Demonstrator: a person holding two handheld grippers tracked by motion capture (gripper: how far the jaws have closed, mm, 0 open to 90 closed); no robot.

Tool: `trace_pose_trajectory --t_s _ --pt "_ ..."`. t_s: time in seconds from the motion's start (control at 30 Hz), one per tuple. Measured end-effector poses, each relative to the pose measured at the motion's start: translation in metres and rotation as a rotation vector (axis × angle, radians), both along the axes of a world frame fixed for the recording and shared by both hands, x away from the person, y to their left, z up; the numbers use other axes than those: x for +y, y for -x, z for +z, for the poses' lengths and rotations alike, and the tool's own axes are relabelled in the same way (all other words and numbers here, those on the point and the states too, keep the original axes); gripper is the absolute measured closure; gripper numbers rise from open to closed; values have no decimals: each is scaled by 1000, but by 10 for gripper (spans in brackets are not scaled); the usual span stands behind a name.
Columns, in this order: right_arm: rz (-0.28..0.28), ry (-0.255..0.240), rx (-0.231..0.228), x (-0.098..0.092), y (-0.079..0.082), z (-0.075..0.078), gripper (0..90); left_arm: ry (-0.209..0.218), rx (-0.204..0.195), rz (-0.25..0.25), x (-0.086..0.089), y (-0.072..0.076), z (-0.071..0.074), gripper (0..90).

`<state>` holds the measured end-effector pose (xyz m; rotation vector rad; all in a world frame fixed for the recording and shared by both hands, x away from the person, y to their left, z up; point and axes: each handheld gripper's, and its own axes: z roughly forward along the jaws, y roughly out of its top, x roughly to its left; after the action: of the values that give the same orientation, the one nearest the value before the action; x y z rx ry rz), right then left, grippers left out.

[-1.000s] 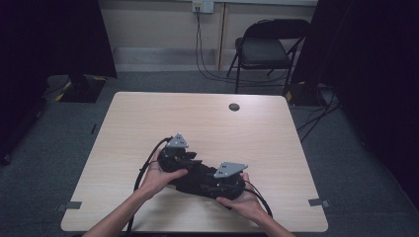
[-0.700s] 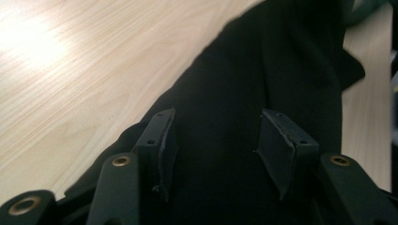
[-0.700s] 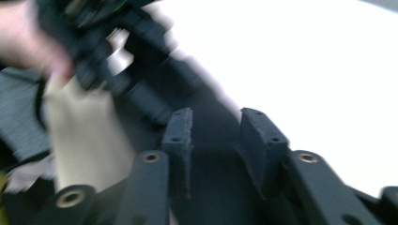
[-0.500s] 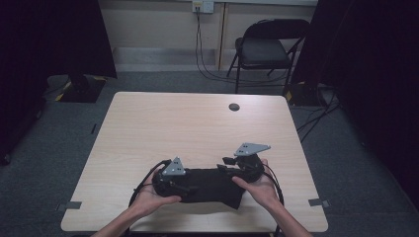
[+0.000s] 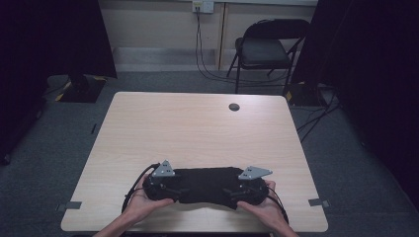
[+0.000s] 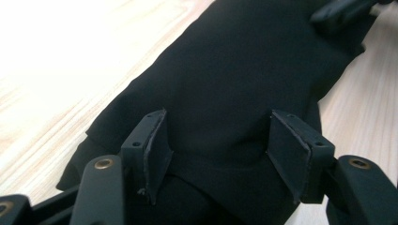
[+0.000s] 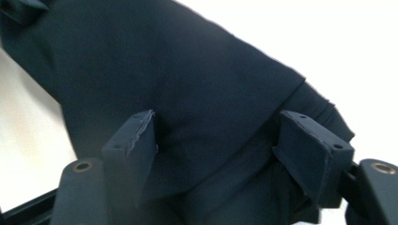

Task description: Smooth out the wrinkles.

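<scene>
Hard to make out: in the high view the black cloth [image 5: 205, 186] and both black gripper bodies merge into one dark mass, so the cloth's ends cannot be traced under the tools. The jaw tips are hidden there too. The person's forearms are cut off by the bottom edge. In both gripper views the cloth runs off the frame, and its folded layers read only as faint ridges; the bright table [image 5: 197, 128] is washed out beside it.

Left gripper [image 6: 218, 140]: pads stand wide apart, having just been opening. The cloth lies between and beneath them, a folded edge passing under the gap. The pads do not pinch it — whether their lower edges touch the fabric cannot be told. In the high view this gripper [image 5: 163, 185] sits at the cloth's left end, under the left hand [image 5: 143, 205].

Right gripper [image 7: 216, 145]: pads also well apart, just been opening. Cloth fills the gap between them and continues beyond; no clamp on it. In the high view it [image 5: 247, 190] sits at the cloth's right end, with the right hand [image 5: 262, 210] behind it.

Cloth position: near the table's front edge, roughly centred between the two hands, lying flat on the tabletop. Long axis runs left to right across the table, parallel to the near edge — a folded strip, each end pointing at one gripper.

Background: a folding chair [image 5: 267, 49] beyond the table, and a small dark grommet [image 5: 234, 106] near the far edge.
</scene>
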<state>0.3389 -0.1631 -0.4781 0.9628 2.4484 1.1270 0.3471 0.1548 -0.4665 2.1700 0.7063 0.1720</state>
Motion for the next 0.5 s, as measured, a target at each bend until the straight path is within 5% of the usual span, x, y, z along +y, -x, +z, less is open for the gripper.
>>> trace_pose_trajectory --t_s 0.2,0.3,0.5 --pt "-19 19 -25 4 -16 -10 272 3 -15 15 1 -17 -9 389" --pt "-34 22 -37 6 -25 -13 272 15 -54 24 2 -25 -13 391" --pt "-31 -70 -13 -3 -40 -13 259 44 -67 48 6 -31 -7 385"
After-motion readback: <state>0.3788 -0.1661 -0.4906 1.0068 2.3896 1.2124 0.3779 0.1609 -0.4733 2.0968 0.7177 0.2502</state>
